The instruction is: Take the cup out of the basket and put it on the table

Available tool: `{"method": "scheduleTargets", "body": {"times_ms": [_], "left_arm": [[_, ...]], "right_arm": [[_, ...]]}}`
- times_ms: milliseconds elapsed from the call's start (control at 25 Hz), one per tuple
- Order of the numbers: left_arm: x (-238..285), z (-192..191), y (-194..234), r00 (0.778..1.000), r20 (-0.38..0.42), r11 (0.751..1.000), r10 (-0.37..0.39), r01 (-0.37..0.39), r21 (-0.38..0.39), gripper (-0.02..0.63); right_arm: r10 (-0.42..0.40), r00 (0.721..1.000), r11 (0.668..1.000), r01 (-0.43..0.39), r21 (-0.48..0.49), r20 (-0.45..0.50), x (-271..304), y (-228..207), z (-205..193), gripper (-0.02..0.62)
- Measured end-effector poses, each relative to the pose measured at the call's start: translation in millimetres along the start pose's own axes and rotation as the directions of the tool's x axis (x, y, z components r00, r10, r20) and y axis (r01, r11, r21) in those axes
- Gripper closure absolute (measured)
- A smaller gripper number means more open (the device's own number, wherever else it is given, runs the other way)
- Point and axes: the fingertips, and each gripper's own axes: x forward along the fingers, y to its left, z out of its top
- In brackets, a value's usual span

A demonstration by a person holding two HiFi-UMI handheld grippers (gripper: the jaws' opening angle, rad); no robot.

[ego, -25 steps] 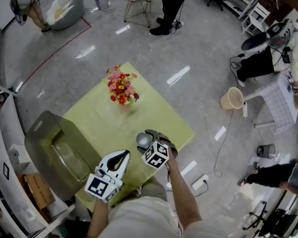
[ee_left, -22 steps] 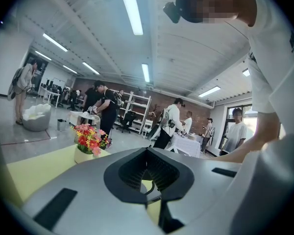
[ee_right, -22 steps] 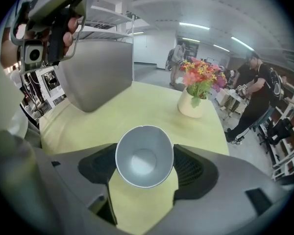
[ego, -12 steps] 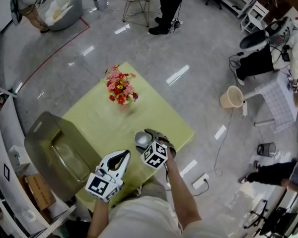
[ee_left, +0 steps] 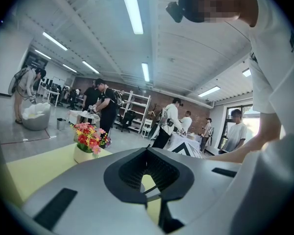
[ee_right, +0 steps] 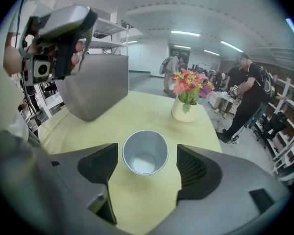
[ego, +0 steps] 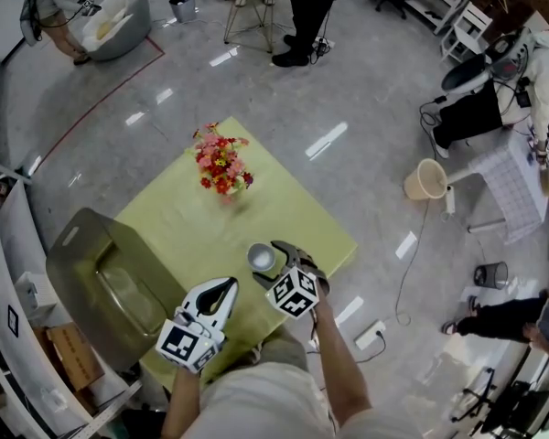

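Cup point(ee_right: 144, 153) upright, clear of right gripper point(ee_right: 147, 161) (gap unseen in head view).

Head view looks steeply down on the table point(ego: 293, 213); both gripper views sit low over it, sharing the flowers point(ee_left: 89, 136).

Left gripper point(ee_left: 148, 192) closed, flowers point(ee_left: 89, 137) on table point(ee_left: 34, 168)

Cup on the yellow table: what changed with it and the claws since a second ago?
The right claw slid back a little toward the person, its jaws open with a gap on each side of the cup. Nothing was grabbed or let go. The cup stayed upright on the table; the left claw, the basket and the flowers did not move.
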Motion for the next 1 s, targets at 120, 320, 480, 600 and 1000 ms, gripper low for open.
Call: {"method": "scheduleTargets", "body": {"times_ms": [120,320,480,600,1000], "left_arm": [[-2,2,-1,1.000,0.004,1.000,-0.004,0.004,0.004,0.597],[-5,6,-5,1.000,0.006,1.000,-0.011,0.011,0.017,0.597],[-9,11,-9,1.000,0.007,0.999,-0.025,0.024,0.039,0.597],[-14,14,-14,0.999,0.009,0.998,-0.035,0.034,0.053,0.597],[-21,16,-27,0.997,0.005,0.995,-0.073,0.072,0.071,0.597]], "right_arm": [[-0.027,0.998,0.999,0.026,0.018,0.049,-23,-1,9,0.235],[-0.057,0.980,0.996,0.041,0.085,0.190,-69,0,35,0.275],[-0.111,0.944,0.983,0.058,0.175,0.312,-109,-1,59,0.373],[-0.151,0.913,0.973,0.069,0.222,0.379,-135,1,69,0.459],[-0.165,0.862,0.956,0.020,0.293,0.480,-166,22,77,0.586]]}}
